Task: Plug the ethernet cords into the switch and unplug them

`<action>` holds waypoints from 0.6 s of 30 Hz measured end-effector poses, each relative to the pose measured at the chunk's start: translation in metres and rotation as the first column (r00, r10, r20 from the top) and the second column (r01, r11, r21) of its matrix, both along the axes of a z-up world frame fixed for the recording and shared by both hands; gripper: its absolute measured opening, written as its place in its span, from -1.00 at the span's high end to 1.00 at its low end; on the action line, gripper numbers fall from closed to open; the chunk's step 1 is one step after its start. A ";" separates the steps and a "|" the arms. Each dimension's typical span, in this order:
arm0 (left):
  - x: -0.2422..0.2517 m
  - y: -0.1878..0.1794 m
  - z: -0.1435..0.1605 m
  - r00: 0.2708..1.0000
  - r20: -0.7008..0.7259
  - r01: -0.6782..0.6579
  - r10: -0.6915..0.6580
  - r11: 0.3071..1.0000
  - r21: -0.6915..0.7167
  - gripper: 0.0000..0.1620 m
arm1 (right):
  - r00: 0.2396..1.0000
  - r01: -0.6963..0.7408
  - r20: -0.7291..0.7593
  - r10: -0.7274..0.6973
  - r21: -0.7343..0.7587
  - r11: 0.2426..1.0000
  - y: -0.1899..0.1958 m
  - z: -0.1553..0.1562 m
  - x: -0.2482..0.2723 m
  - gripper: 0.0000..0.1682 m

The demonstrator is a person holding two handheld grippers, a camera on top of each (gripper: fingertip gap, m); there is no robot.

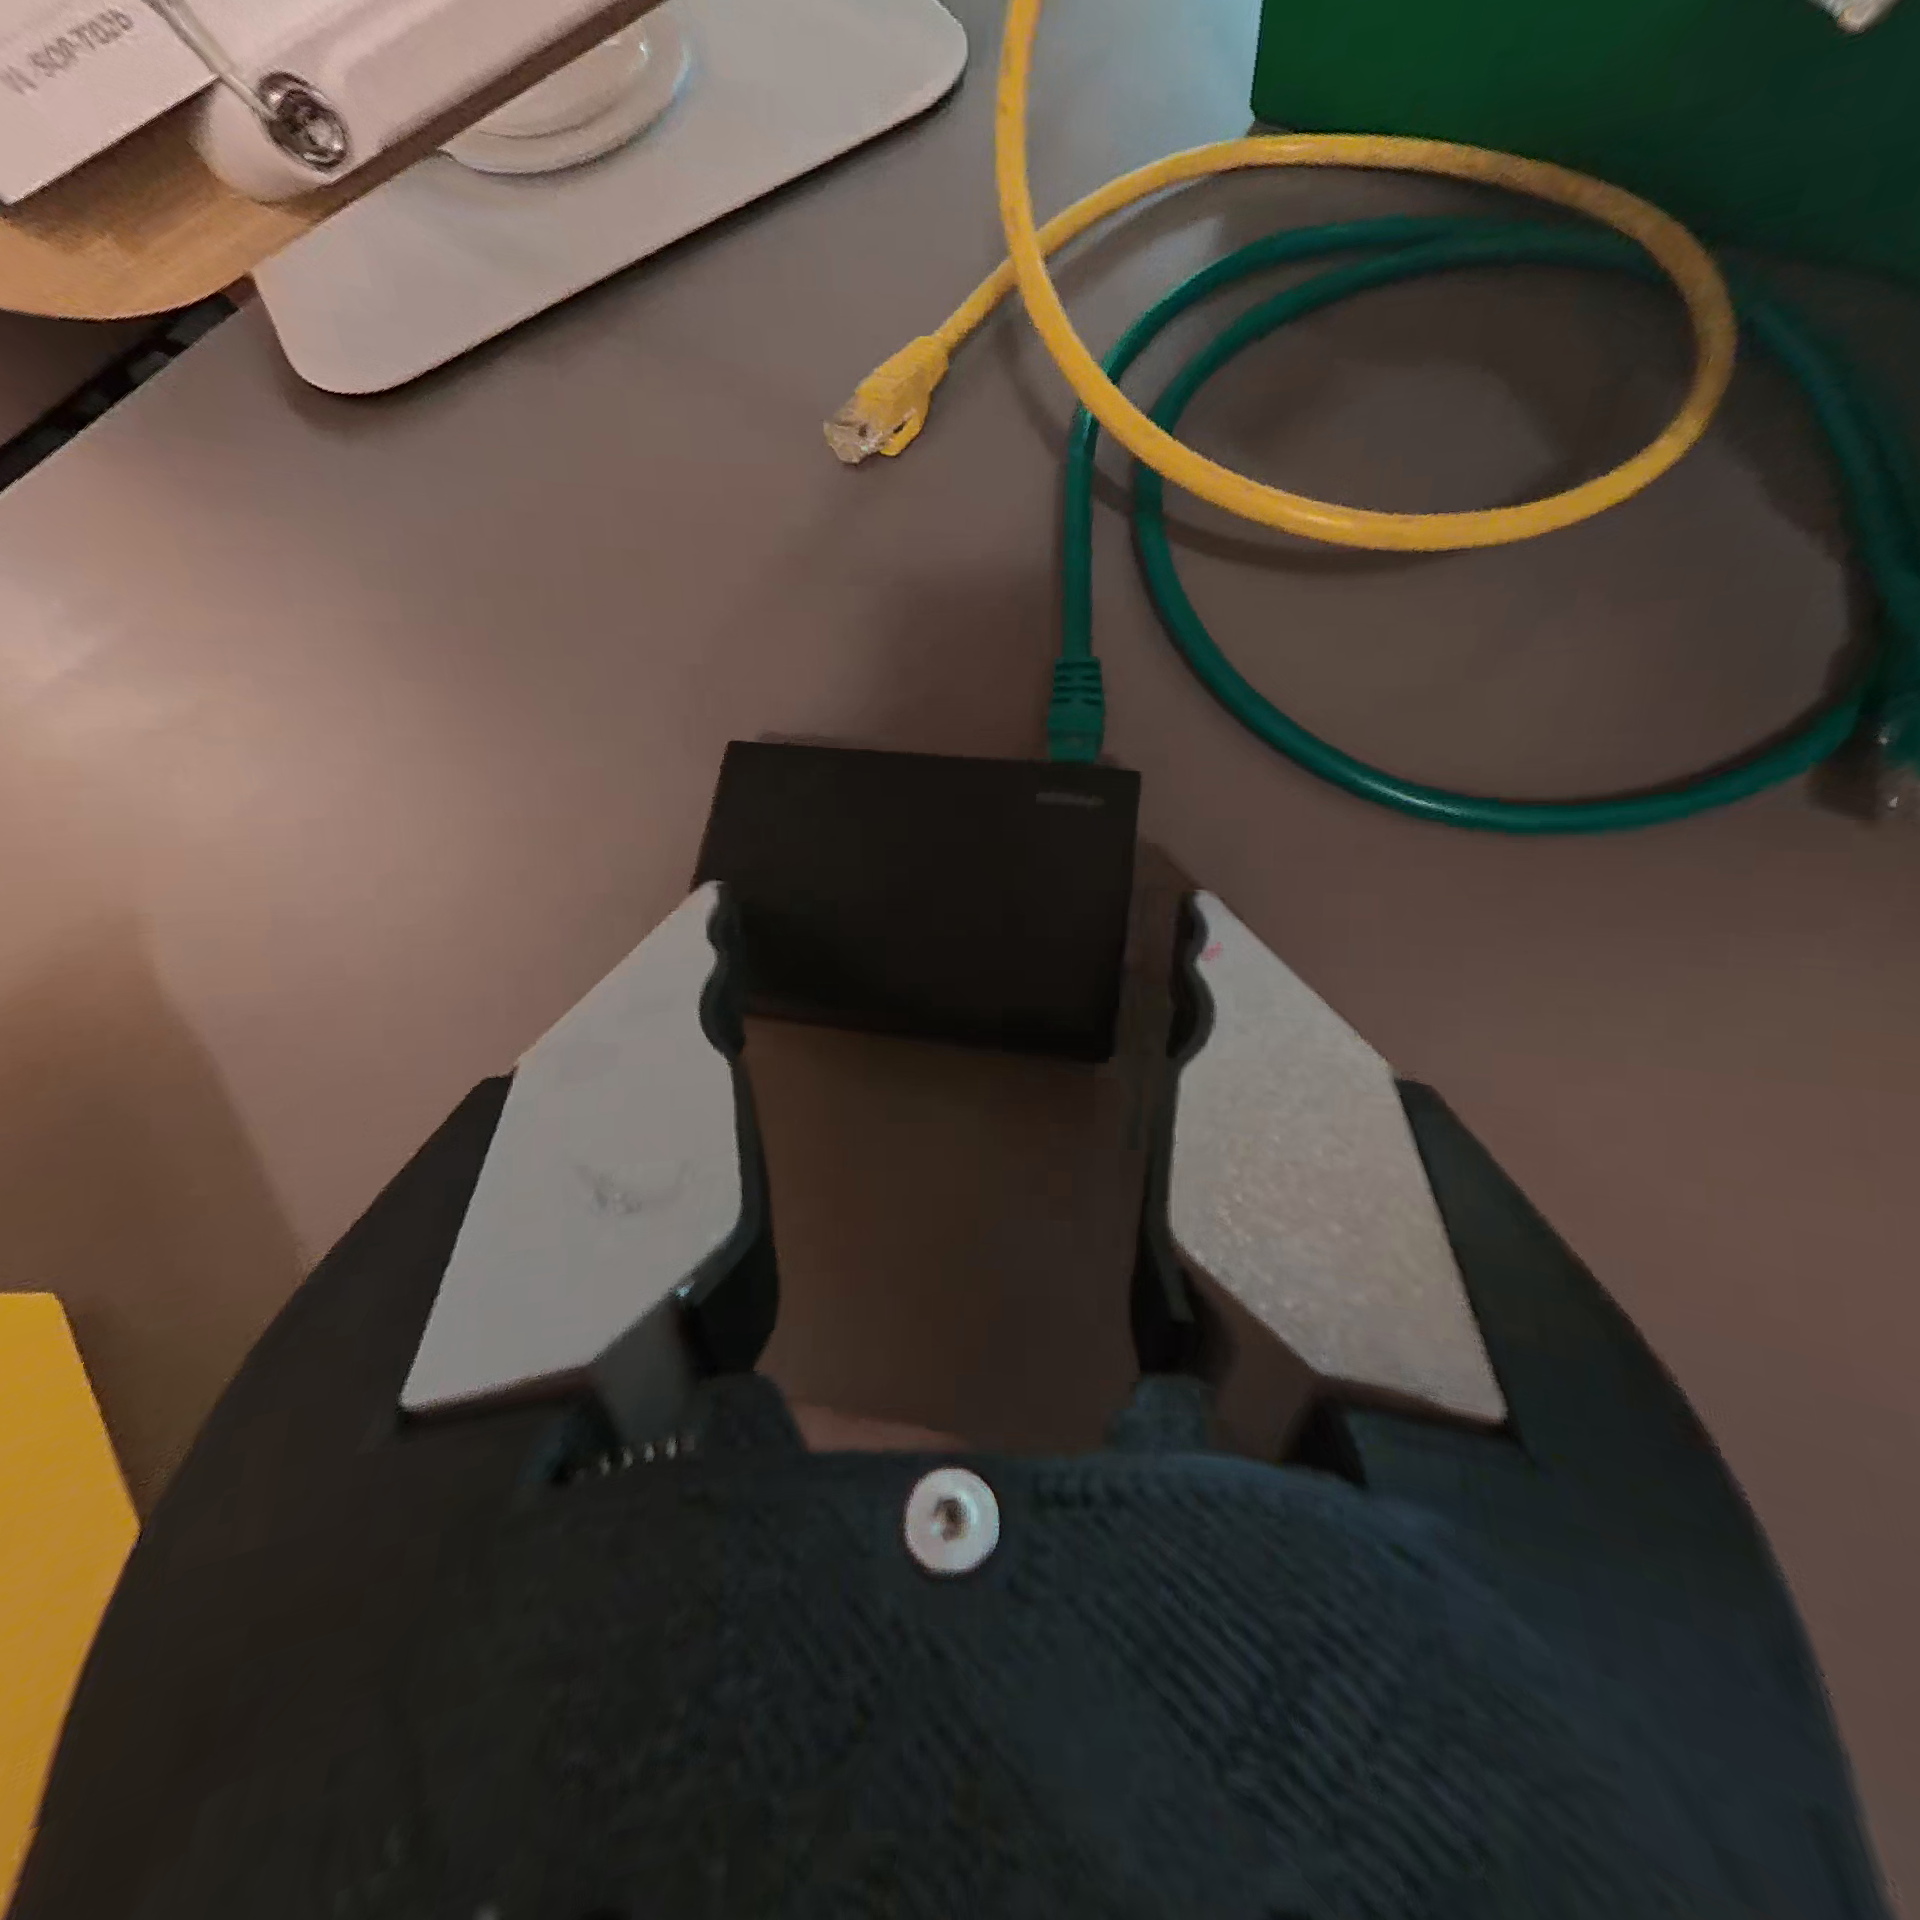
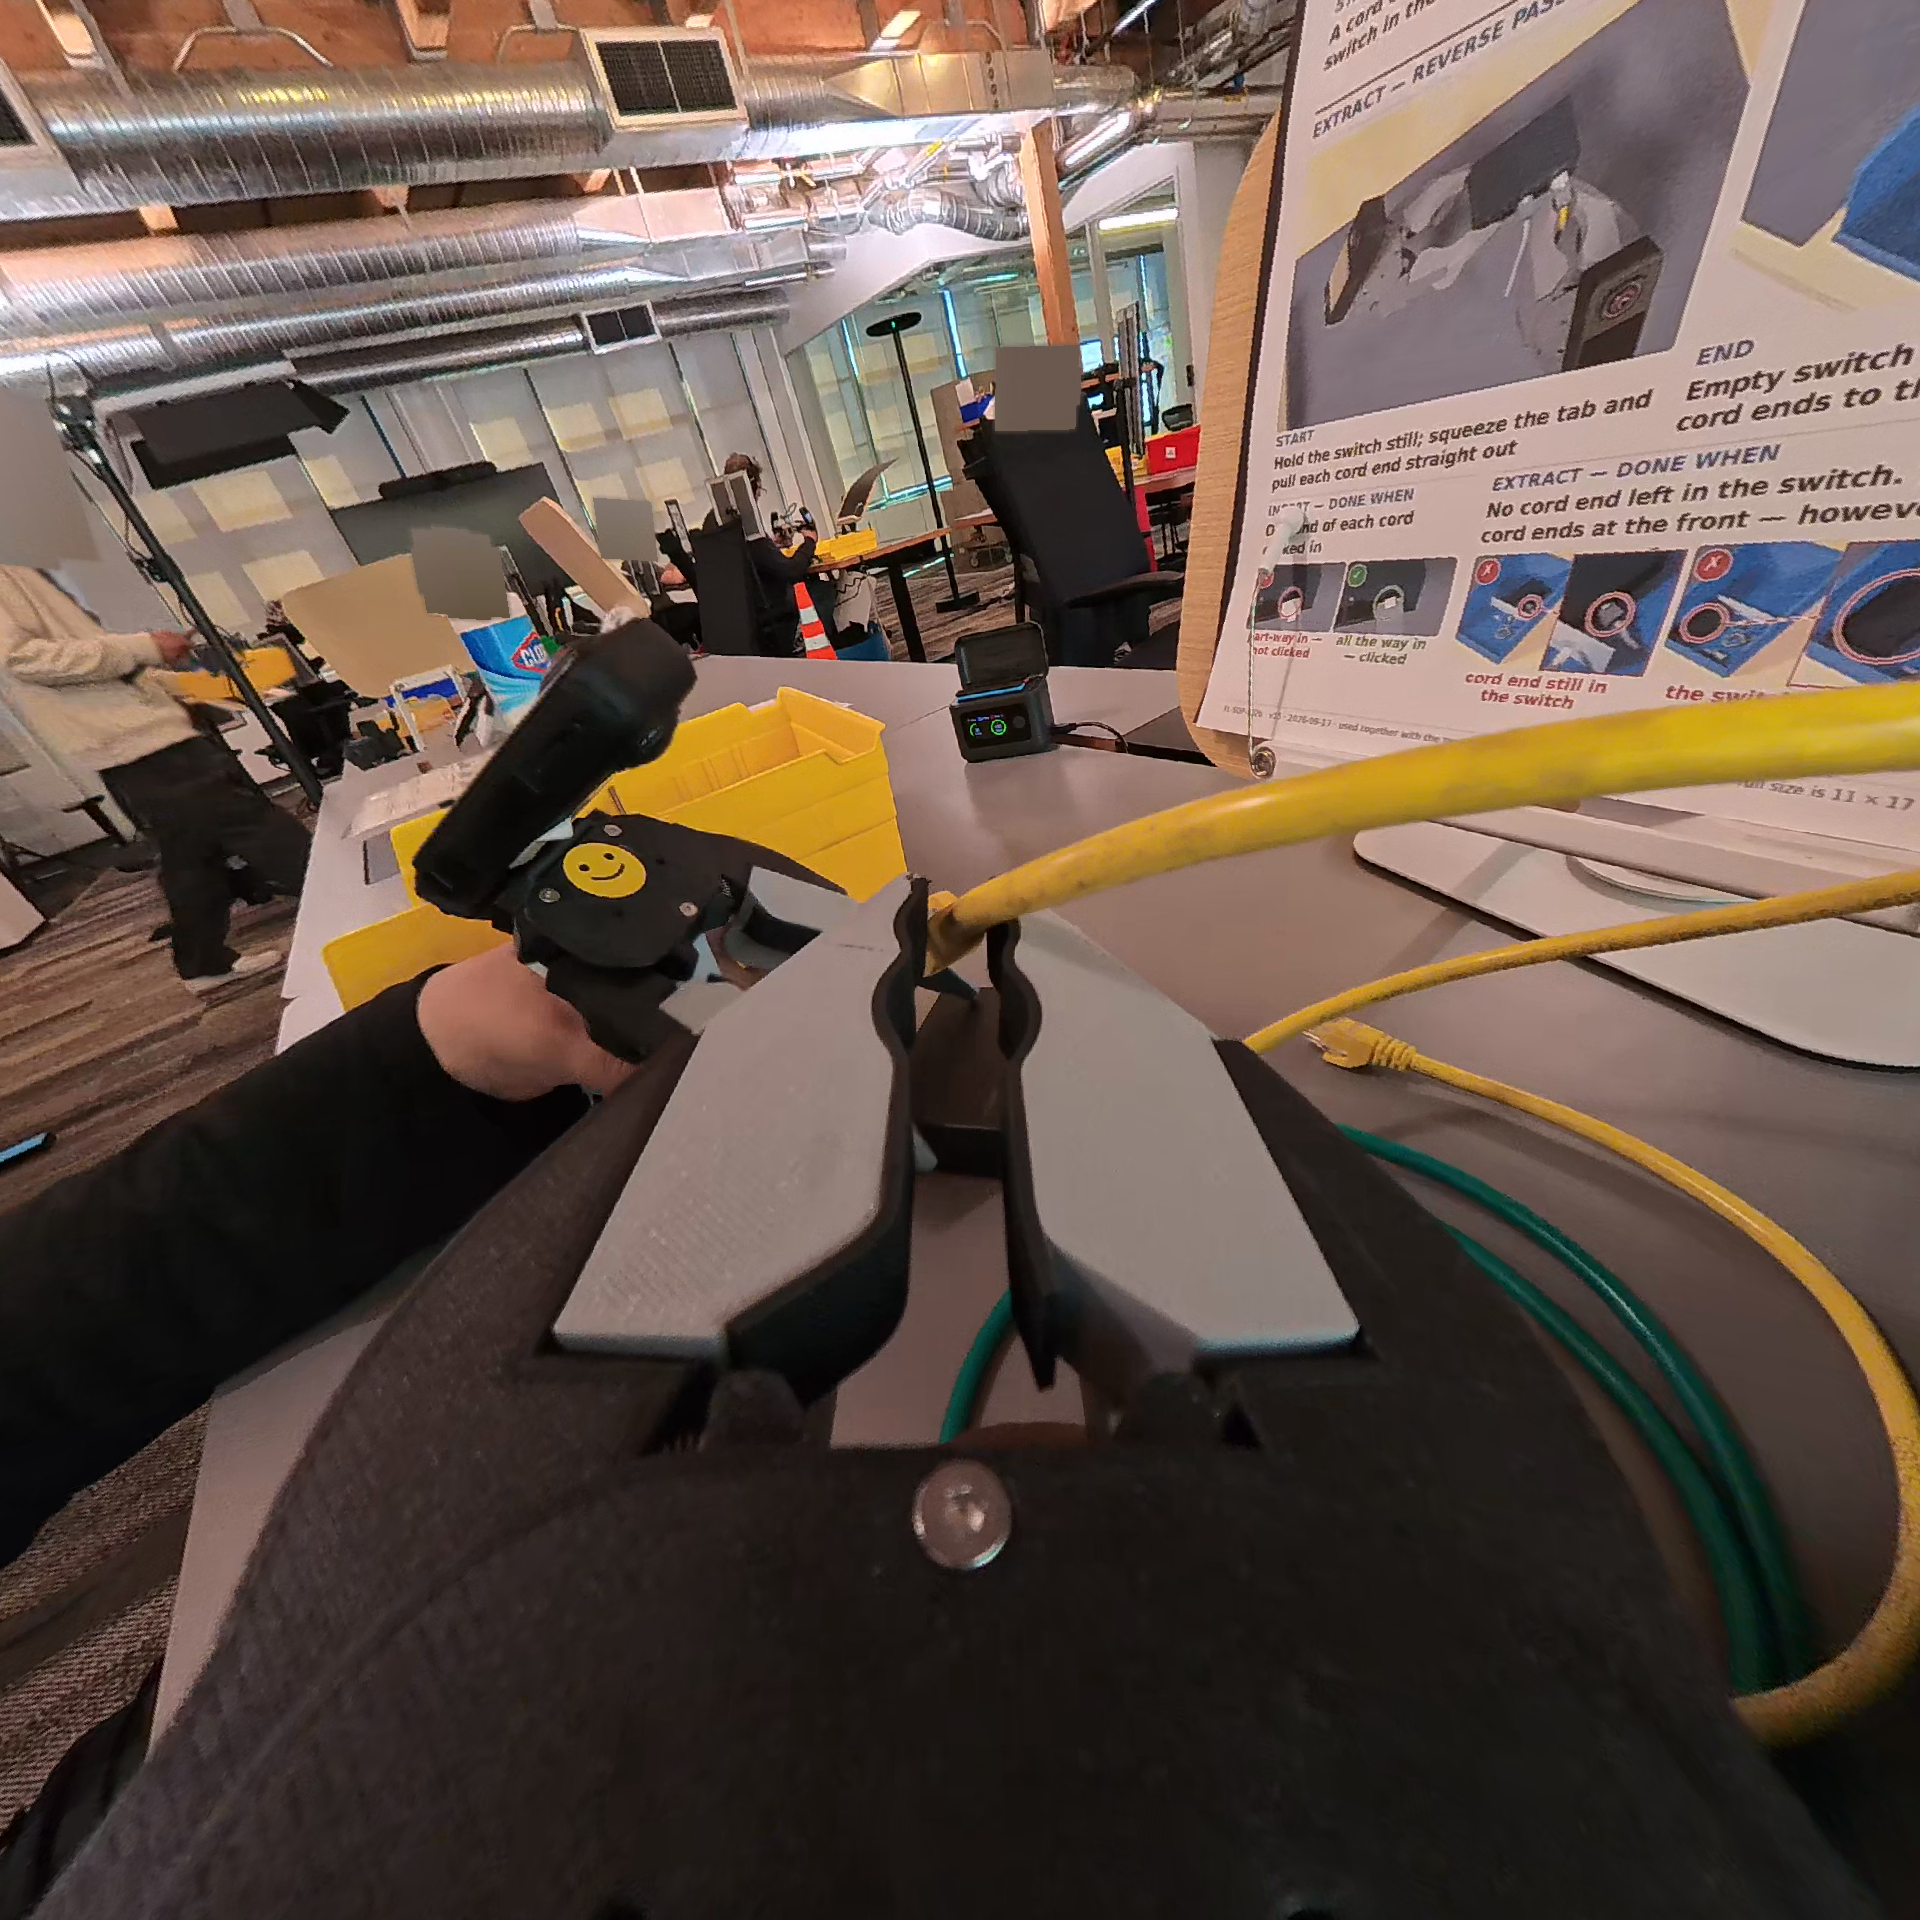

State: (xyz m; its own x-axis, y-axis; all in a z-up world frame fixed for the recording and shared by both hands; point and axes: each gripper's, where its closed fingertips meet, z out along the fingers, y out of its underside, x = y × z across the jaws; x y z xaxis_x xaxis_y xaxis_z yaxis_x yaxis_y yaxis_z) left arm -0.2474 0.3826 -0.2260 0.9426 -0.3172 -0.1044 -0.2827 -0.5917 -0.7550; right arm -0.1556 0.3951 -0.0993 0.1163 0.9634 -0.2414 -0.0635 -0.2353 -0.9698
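A black switch (image 1: 925, 894) lies on the grey table. My left gripper (image 1: 951, 935) is shut on its near end, one finger on each side. A green cord (image 1: 1075, 582) is plugged into the switch's far side at the right. My right gripper (image 2: 956, 935) is shut on the plug end of a yellow cord (image 2: 1351, 800) and holds it just above the switch (image 2: 956, 1122). That cord's other yellow plug (image 1: 878, 410) lies loose on the table; it also shows in the right wrist view (image 2: 1351, 1044). The switch's ports are hidden.
A white stand base (image 1: 623, 239) with an instruction board (image 2: 1558, 364) stands behind the cords. A green box (image 1: 1558, 94) is at the far right. Yellow bins (image 2: 769, 779) and a small black device (image 2: 997, 707) sit to the left. A hand (image 2: 509, 1029) holds the left gripper. The left gripper's tips are roughly 15 centimeters from the right gripper's.
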 end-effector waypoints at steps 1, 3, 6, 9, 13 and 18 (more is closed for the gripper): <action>0.003 0.000 -0.001 1.000 -0.017 0.016 -0.016 1.000 0.001 -0.08 | 1.000 0.000 -0.002 0.000 -0.001 1.000 0.000 0.000 0.000 0.92; 0.009 0.000 -0.004 0.995 -0.079 0.057 -0.056 0.998 0.011 -0.07 | 1.000 0.000 -0.006 0.000 -0.005 1.000 0.001 0.001 0.001 0.92; 0.012 0.003 -0.007 0.983 -0.168 0.080 -0.070 0.996 0.050 0.00 | 1.000 -0.003 -0.005 0.003 -0.010 1.000 0.000 0.000 0.000 0.91; 0.004 0.003 -0.005 0.975 -0.214 0.066 -0.053 0.996 0.054 0.24 | 1.000 -0.004 -0.002 0.004 -0.006 1.000 0.000 0.000 0.000 0.92; 0.005 -0.002 -0.004 0.972 -0.208 0.120 -0.108 0.992 0.047 0.32 | 1.000 -0.006 -0.002 0.006 -0.010 1.000 0.000 0.000 0.000 0.92; 0.017 -0.004 0.001 0.968 -0.202 0.169 -0.152 0.983 0.067 0.65 | 1.000 -0.007 0.007 0.007 -0.008 1.000 0.000 -0.002 -0.001 0.91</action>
State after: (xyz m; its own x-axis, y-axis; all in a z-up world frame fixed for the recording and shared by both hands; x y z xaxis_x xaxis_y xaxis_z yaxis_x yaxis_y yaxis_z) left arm -0.2309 0.3787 -0.2249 0.8388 -0.4452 -0.3133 -0.5154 -0.4642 -0.7203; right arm -0.1569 0.3946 -0.1016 0.1111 0.9624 -0.2480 -0.0554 -0.2432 -0.9684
